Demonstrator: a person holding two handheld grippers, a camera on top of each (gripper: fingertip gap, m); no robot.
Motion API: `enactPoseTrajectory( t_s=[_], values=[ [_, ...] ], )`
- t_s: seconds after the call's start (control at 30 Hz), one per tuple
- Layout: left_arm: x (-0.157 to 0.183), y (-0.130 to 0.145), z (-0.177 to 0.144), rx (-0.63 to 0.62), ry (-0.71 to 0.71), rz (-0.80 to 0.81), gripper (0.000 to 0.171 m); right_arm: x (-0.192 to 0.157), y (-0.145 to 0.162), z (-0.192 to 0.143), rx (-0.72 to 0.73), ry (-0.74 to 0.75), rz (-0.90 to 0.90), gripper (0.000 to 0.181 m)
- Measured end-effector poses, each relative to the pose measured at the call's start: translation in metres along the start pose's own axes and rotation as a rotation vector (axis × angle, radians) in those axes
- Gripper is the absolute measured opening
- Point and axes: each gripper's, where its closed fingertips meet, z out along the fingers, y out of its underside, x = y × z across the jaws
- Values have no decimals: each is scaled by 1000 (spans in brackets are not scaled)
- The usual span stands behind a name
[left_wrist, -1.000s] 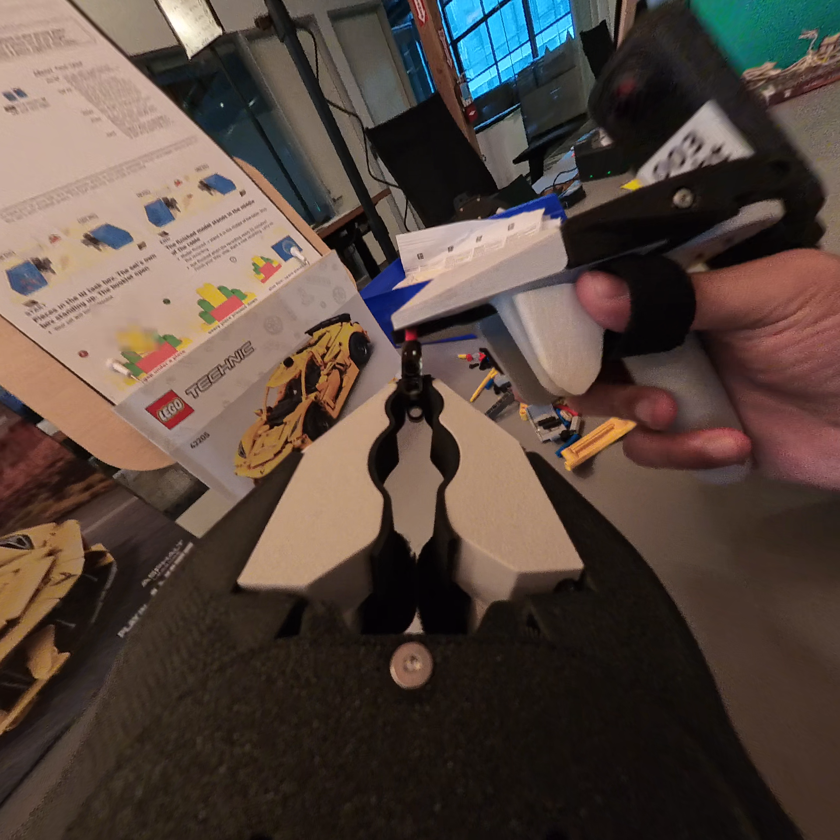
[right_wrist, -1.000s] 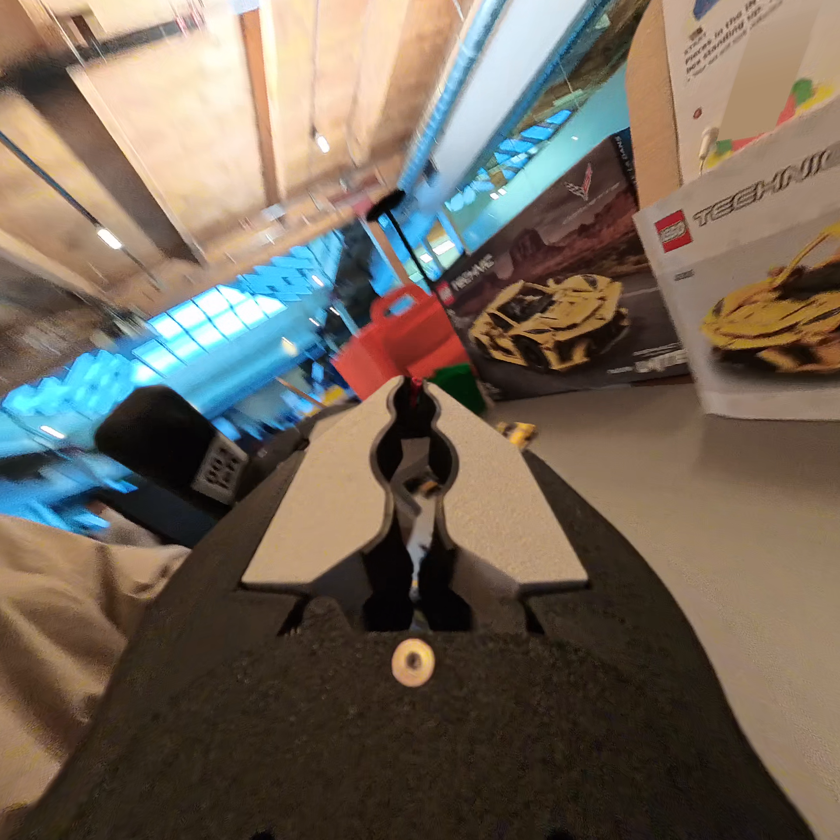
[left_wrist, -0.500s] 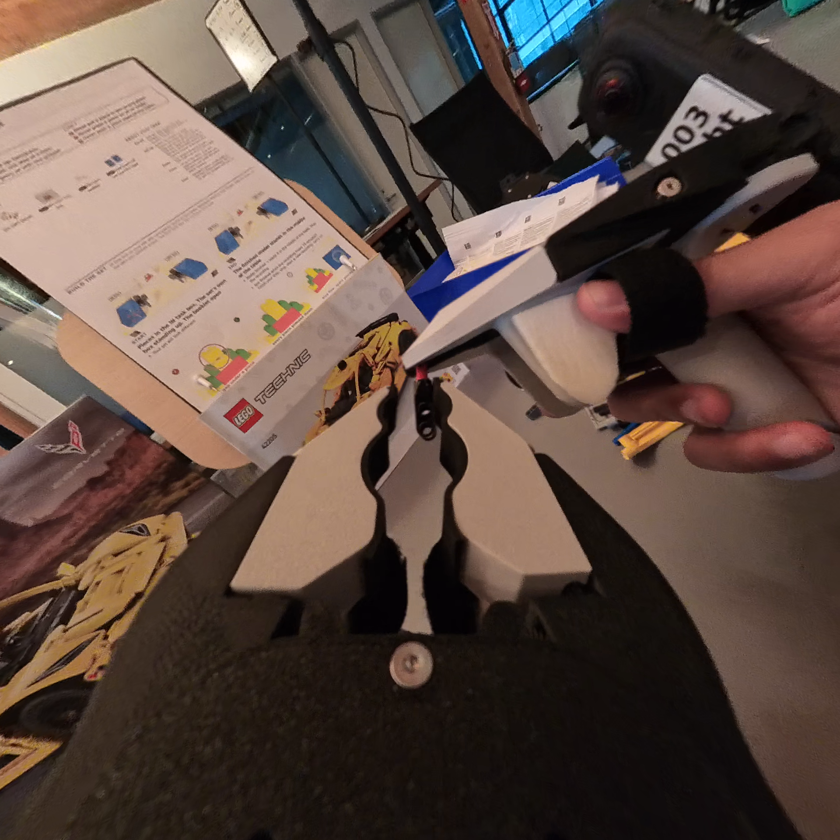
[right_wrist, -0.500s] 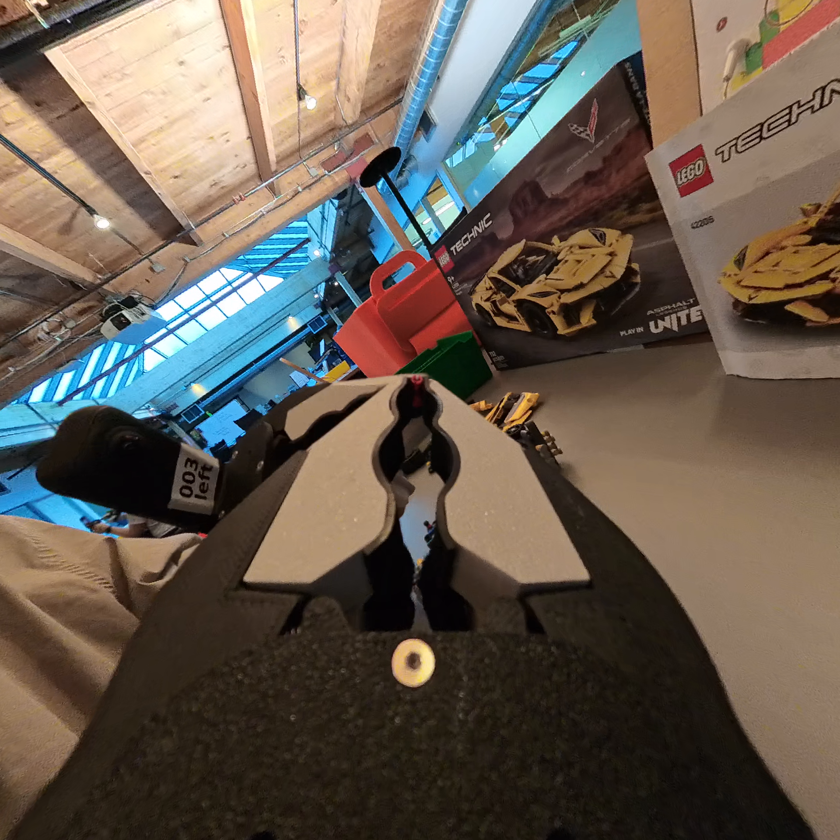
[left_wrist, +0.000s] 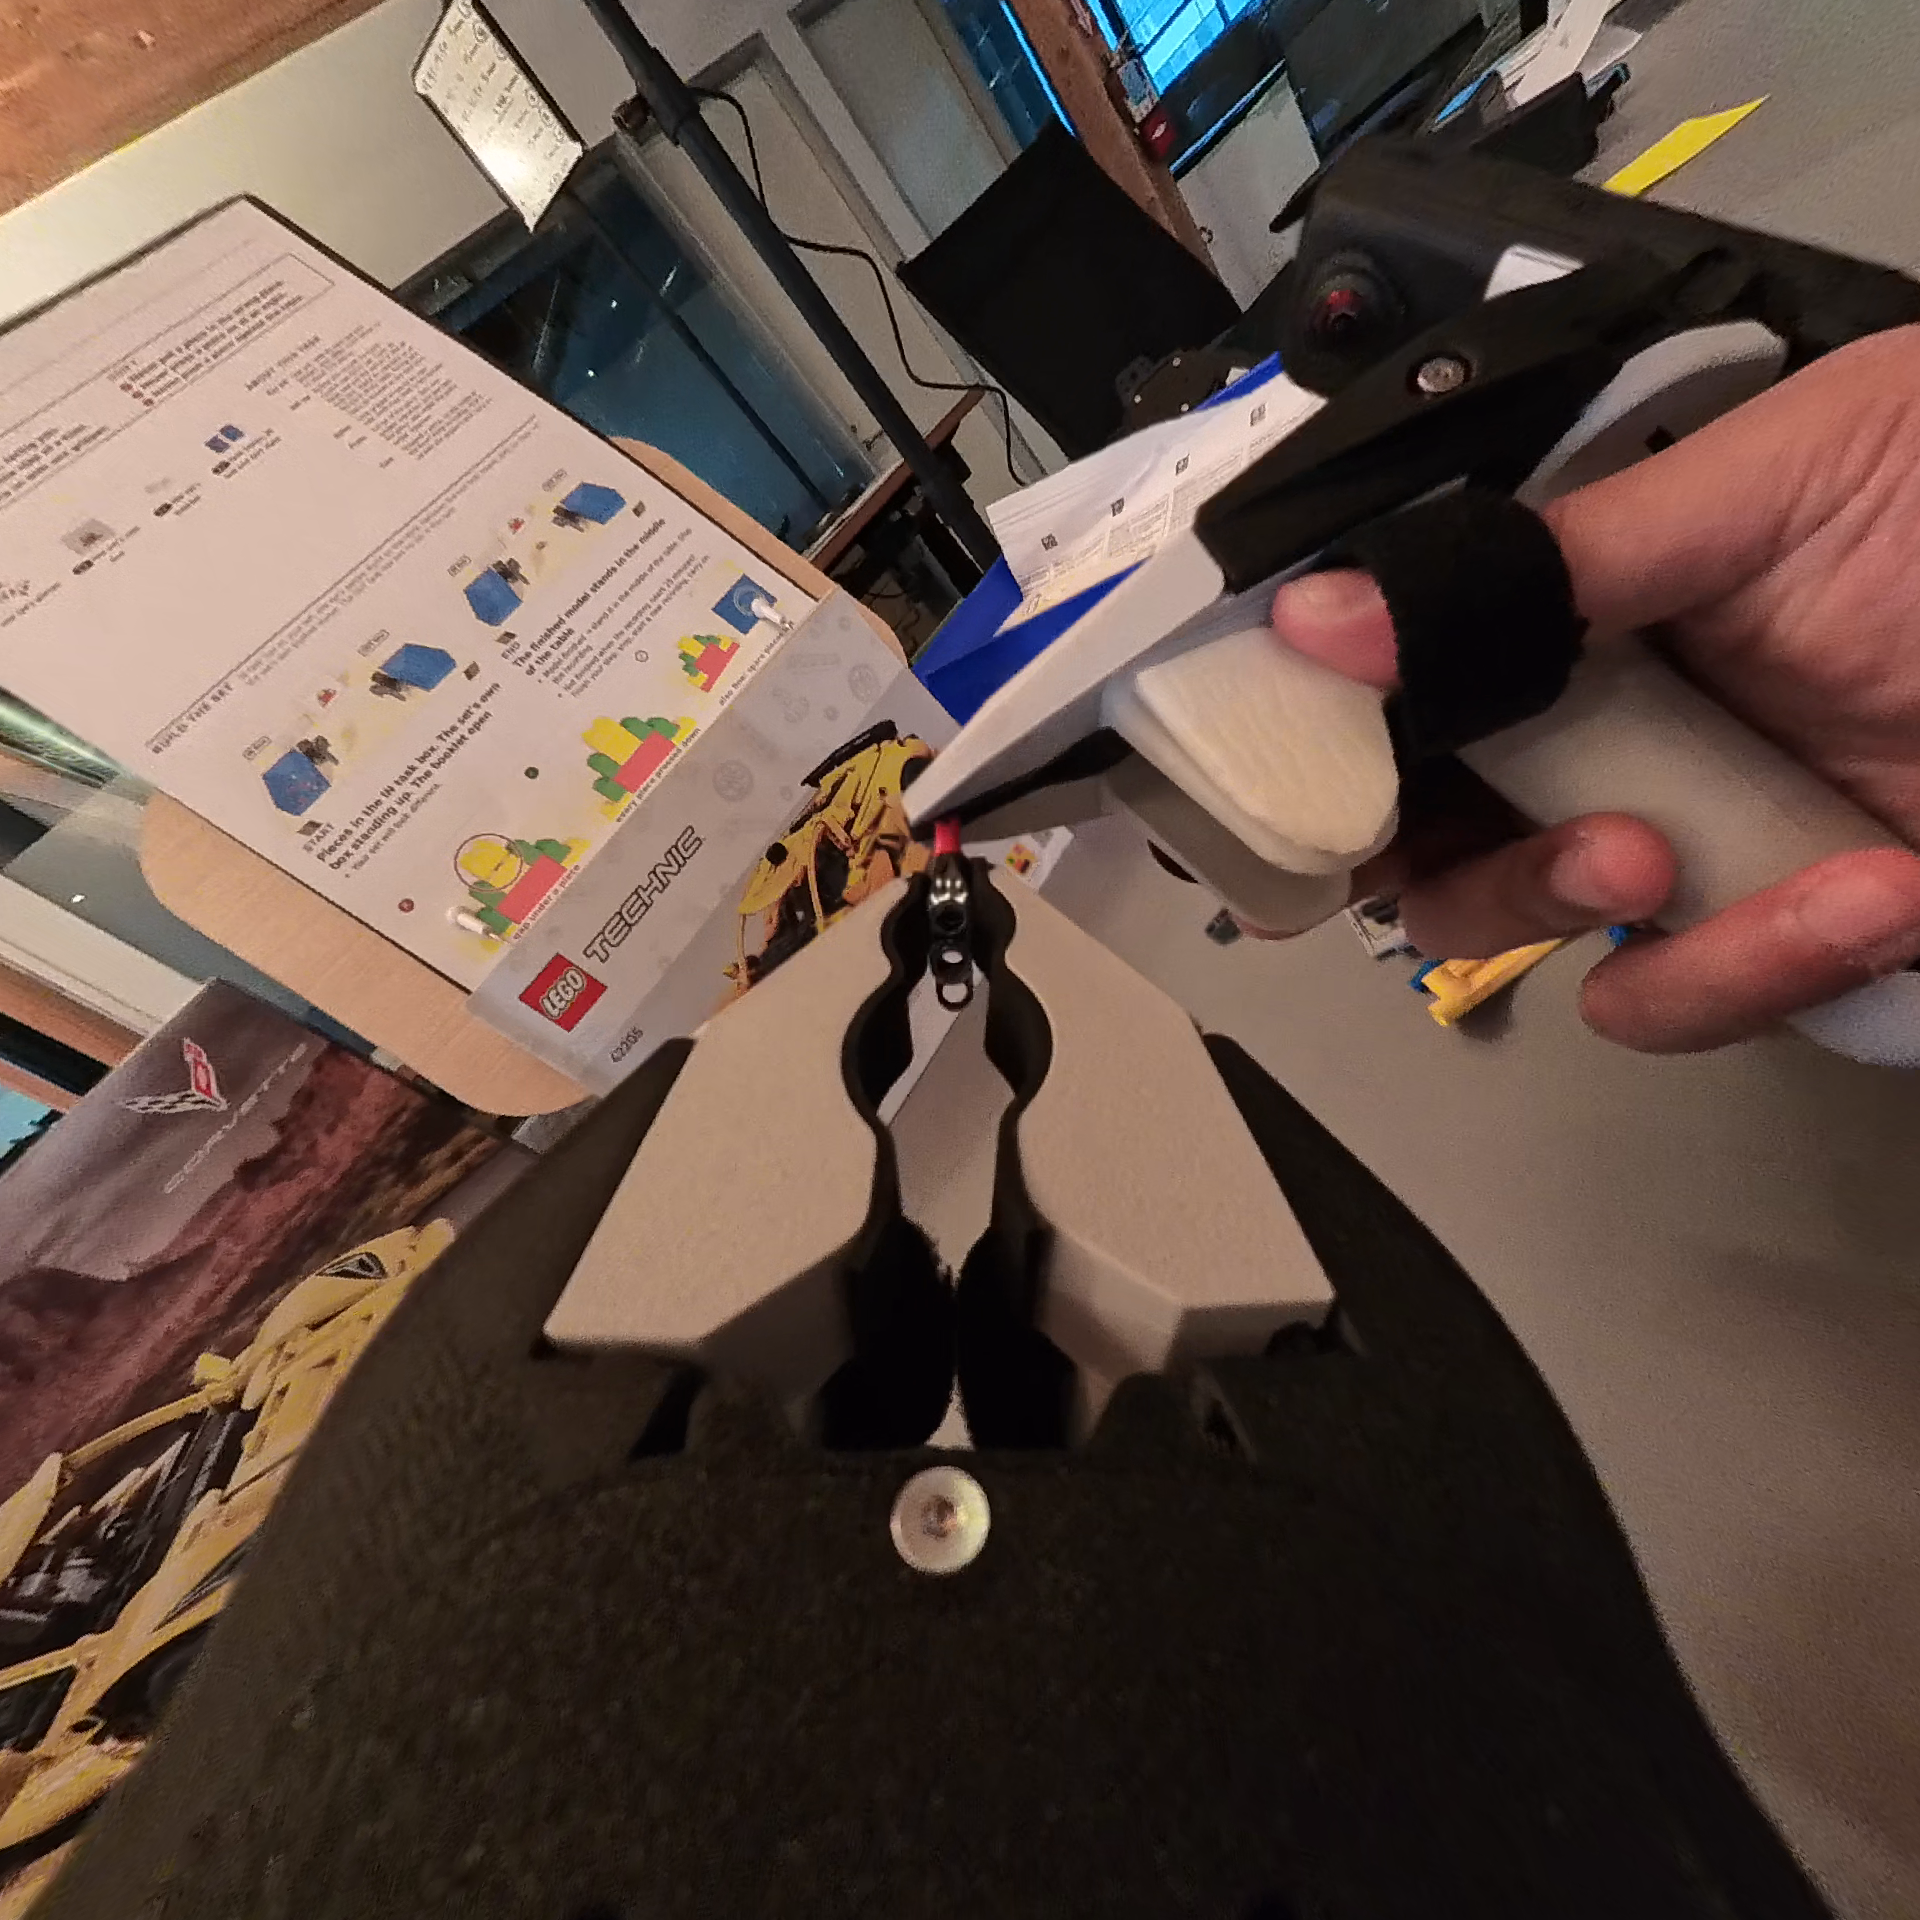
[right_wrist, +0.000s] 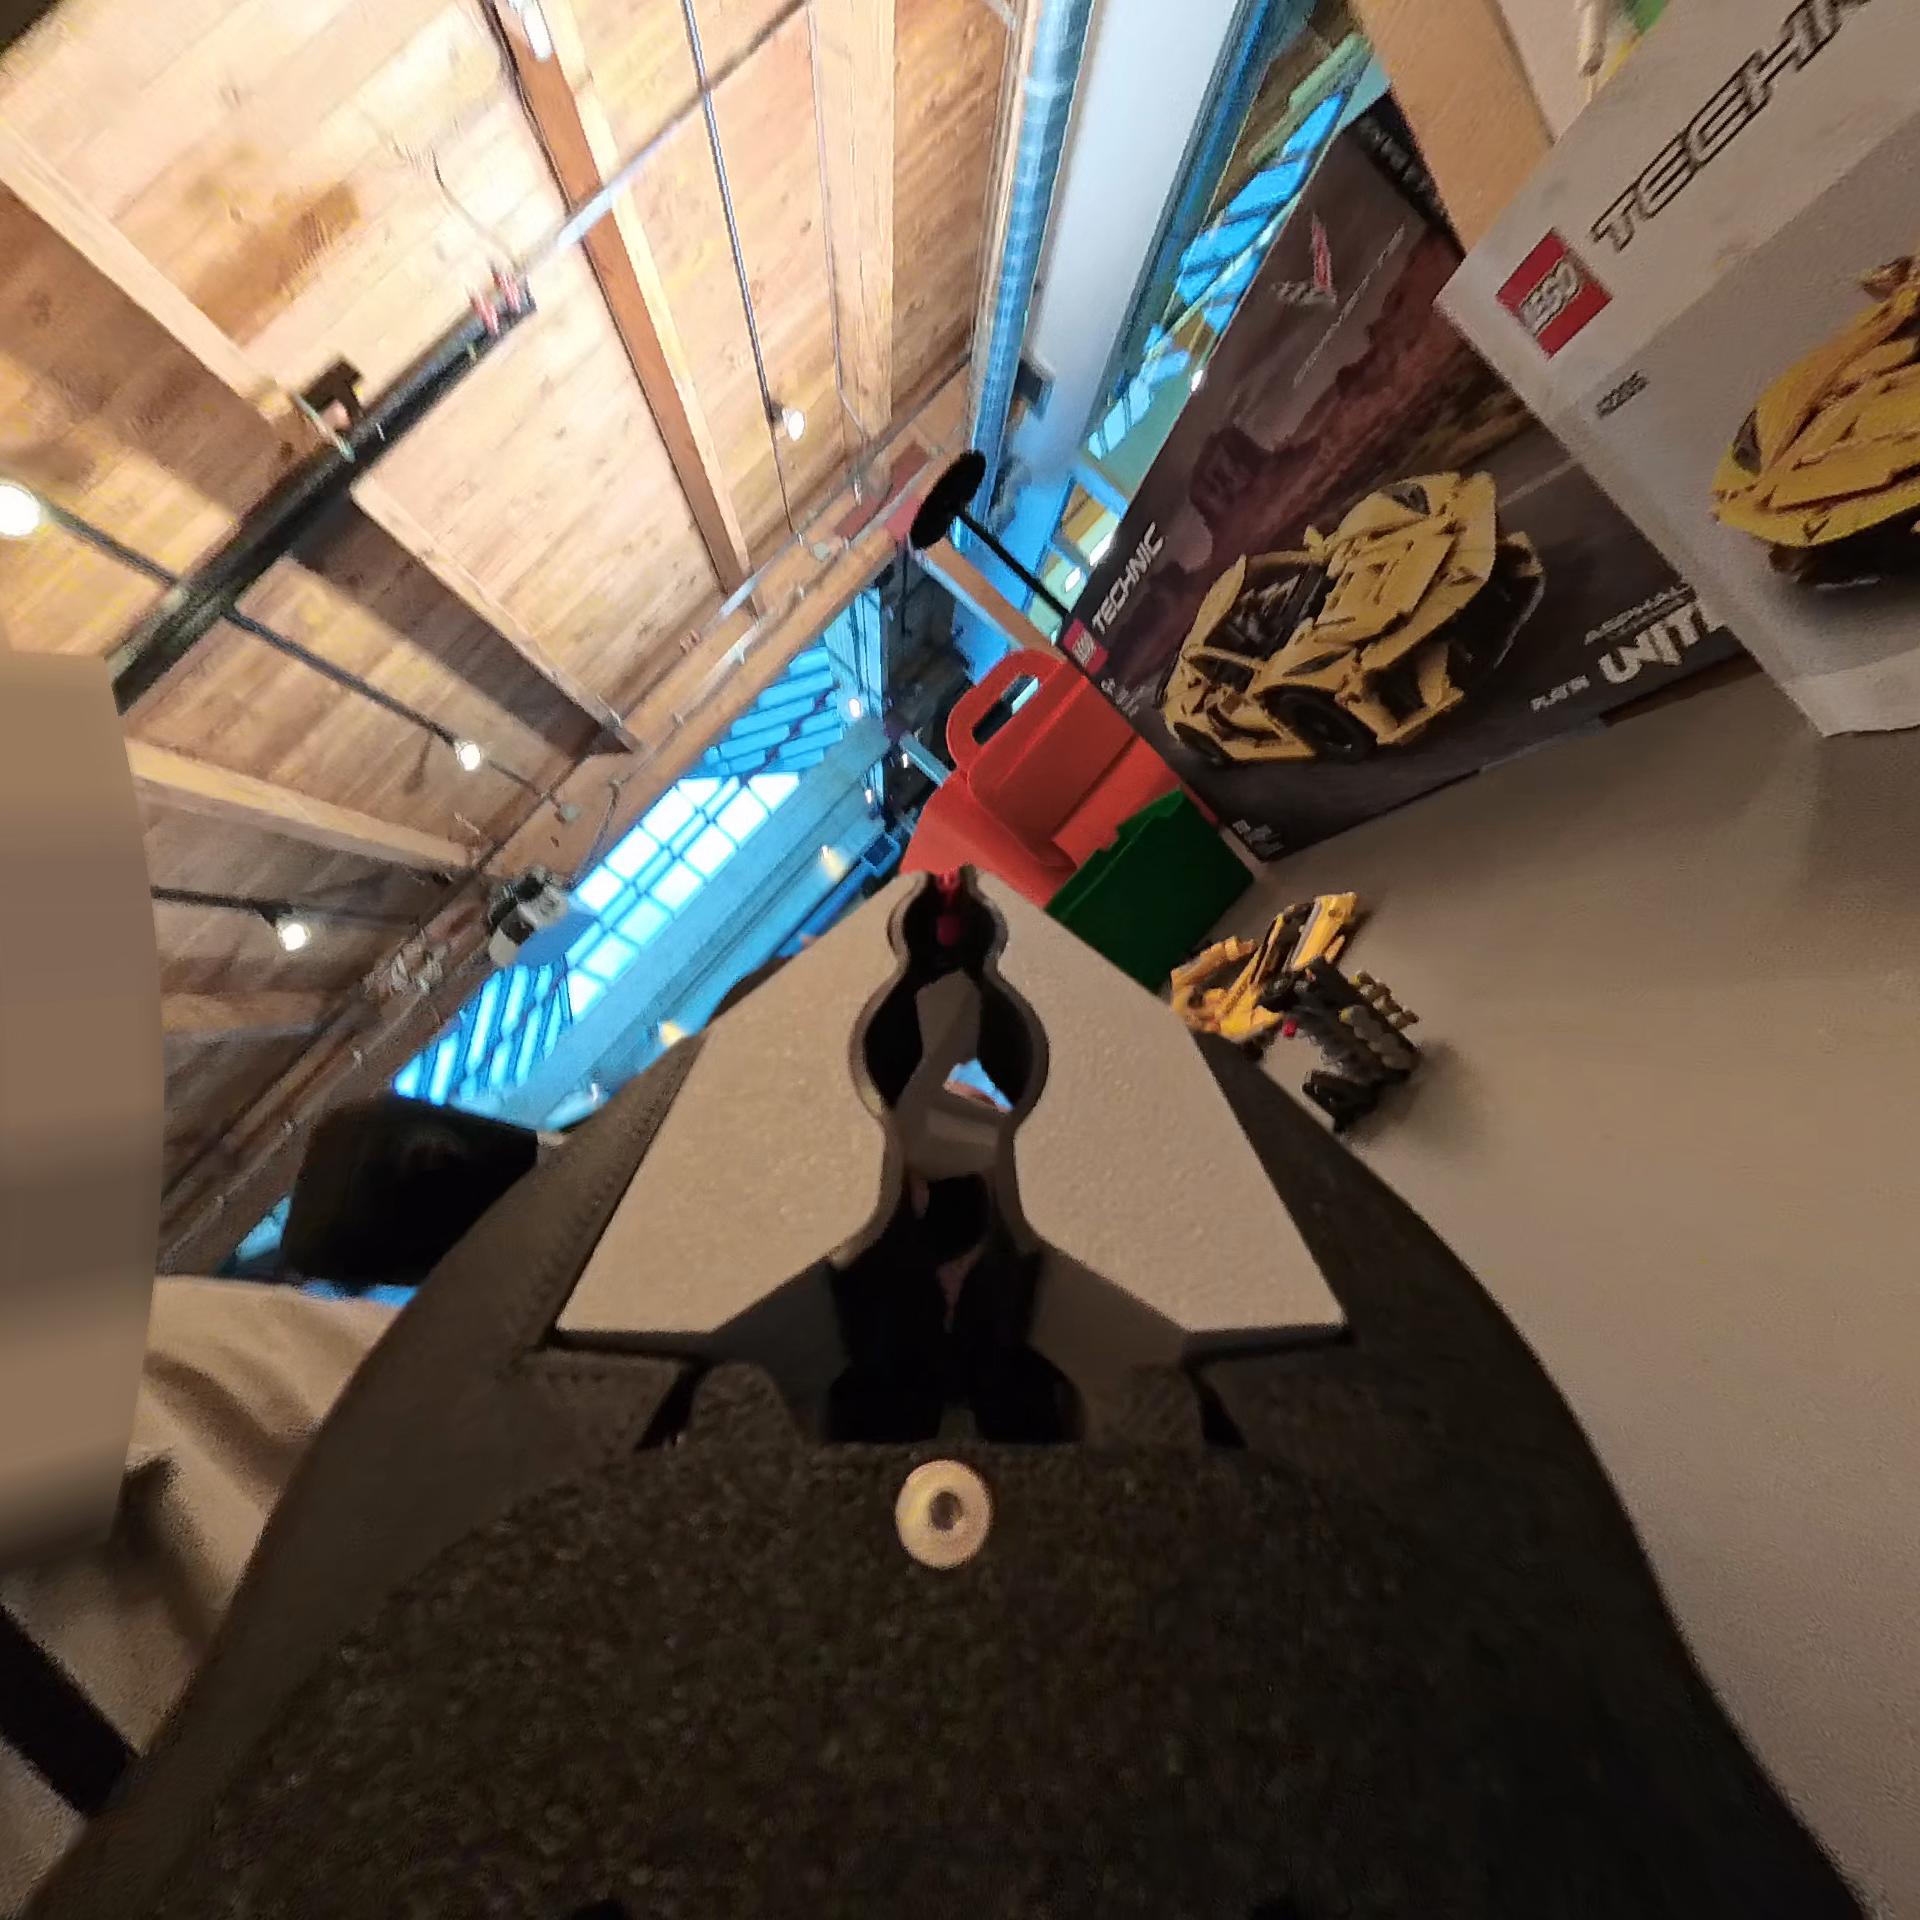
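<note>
My left gripper (left_wrist: 951, 894) is shut on a small black connector piece (left_wrist: 952, 940) with round holes, held upright above the grey table (left_wrist: 1558, 1299). A small red pin (left_wrist: 945, 840) sticks out of its top. My right gripper (right_wrist: 948, 902), held by a hand (left_wrist: 1766, 644), comes in from the right in the left wrist view. It is shut on the red pin (right_wrist: 948, 920), right at the top of the black piece. In the right wrist view the left gripper's grey finger (right_wrist: 951, 1117) shows through the gap.
A booklet with a yellow car (left_wrist: 665, 914) leans on a wooden board bearing an instruction sheet (left_wrist: 364, 571). A dark car box (right_wrist: 1351, 623), red container (right_wrist: 1039, 769), green bin (right_wrist: 1153, 894) and part-built yellow and black model (right_wrist: 1299, 987) stand on the table. Loose pieces (left_wrist: 1475, 977) lie by a blue bin (left_wrist: 997, 634). Less than 4 cm separates the two grippers' tips.
The right gripper's tips have closed in on the top of the black piece in the left gripper. Both grippers have tilted, and the right view now looks more towards the ceiling.
</note>
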Motion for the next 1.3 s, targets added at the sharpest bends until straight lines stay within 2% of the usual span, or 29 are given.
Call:
enactPoseTrajectory(
  t_s=[0.03, 0.07, 0.1, 0.13, 0.2, 0.23, 0.3, 0.33, 0.37, 0.43, 0.47, 0.53, 0.57, 0.67, 0.73, 0.8, 0.87, 0.93, 1.0, 1.07, 1.1, 1.13, 1.17, 1.3],
  values=[
    [-6, 6, -1, -22, -26, -6, 7, 2, -36, -18, 217, -4, 39, 2],
    [-14, 16, -4, -35, -43, -35, 6, 9, -79, -53, 395, -21, 113, 2],
    [-21, 25, -6, -49, -43, -106, 7, 15, -111, -89, 505, 0, 114, 0],
    [-23, 26, -5, -50, -13, -200, 7, 14, -124, -108, 503, 74, 16, 1],
    [-22, 8, -4, 46, 44, -324, 7, 14, -113, -98, 221, 236, -186, 2],
    [-21, 6, -1, 56, 70, -376, 7, 34, -105, -100, 72, 408, -282, 3],
    [-11, 11, 5, 75, 207, -546, 7, 82, -101, -135, -168, 823, -485, 3],
    [-7, 14, 5, 96, 278, -658, 7, 98, -98, -156, -289, 983, -539, 3],
    [-5, 18, 4, 104, 339, -773, 7, 108, -99, -175, -353, 1099, -585, 2],
    [-6, 22, 1, 128, 436, -992, 7, 124, -94, -203, -476, 1239, -618, 5],
    [-9, 20, -1, 158, 478, -1093, 7, 131, -91, -212, -512, 1279, -616, 14],
    [-13, 11, -7, 228, 578, -1253, 7, 136, -88, -215, -515, 1277, -619, 27],
    [-14, 9, -9, 249, 602, -1295, 7, 132, -91, -210, -463, 1250, -639, 29],
    [-11, 6, -13, 273, 678, -1377, 7, 107, -94, -182, -336, 1092, -732, 36],
    [-7, 4, -13, 278, 729, -1441, 7, 74, -66, -132, -328, 802, -797, 40],
    [-2, 4, -12, 271, 751, -1471, 7, 32, -18, -77, -333, 459, -858, 51],
    [5, 2, -13, 260, 795, -1479, 7, 13, 17, -47, -350, 336, -991, 52],
    [9, 0, -12, 252, 813, -1498, 7, 8, 31, -32, -327, 359, -1062, 43],
    [15, -2, -13, 241, 833, -1505, 7, 6, 35, -23, -300, 371, -1155, 41],
    [22, -1, -12, 203, 819, -1462, 7, 10, 43, -19, -348, 391, -1189, 42],
    [25, -1, -12, 191, 811, -1428, 7, 12, 46, -19, -369, 402, -1193, 36],
    [28, -1, -12, 182, 807, -1401, 7, 15, 39, -22, -350, 465, -1219, 20],
    [30, -1, -11, 169, 800, -1381, 7, 16, 36, -24, -344, 486, -1254, 15],
    [37, 6, -10, 106, 759, -1310, 7, 24, 38, -28, -338, 510, -1259, 10]
  ],
)
